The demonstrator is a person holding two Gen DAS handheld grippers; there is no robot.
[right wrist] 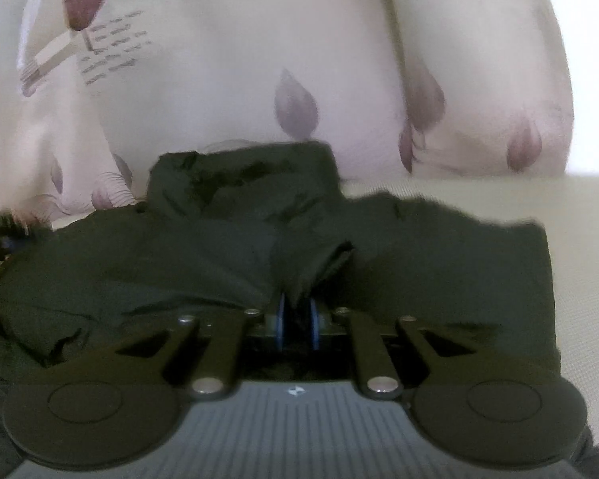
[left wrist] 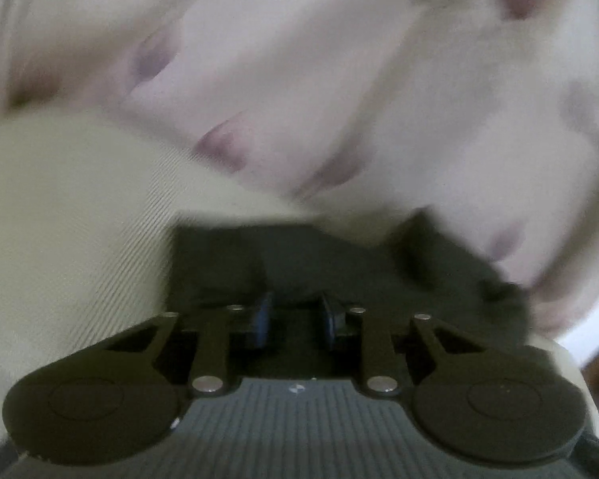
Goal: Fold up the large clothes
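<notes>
Right gripper (right wrist: 297, 325) pinches the dark garment (right wrist: 227, 247).
Left gripper (left wrist: 295, 319) gapes slightly, garment ahead; grip unclear through blur.

Home, likely bedroom: petal-print pillows (right wrist: 259, 60) fill upper frame, cream woven bedsheet (right wrist: 579, 239) at right, dark garment (right wrist: 139, 259) on it.

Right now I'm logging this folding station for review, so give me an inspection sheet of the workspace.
Surface: cream ribbed fabric, partly covered.
Job's things: dark garment, rumpled, spread on the surface.
Clutter: nothing seen.
Grippers: right gripper shut on a fold of the garment; left gripper over dark cloth, narrow gap, grip unclear in the blur.
Cables: nothing seen.
Surroundings: pale petal-print cloth behind the garment.
</notes>
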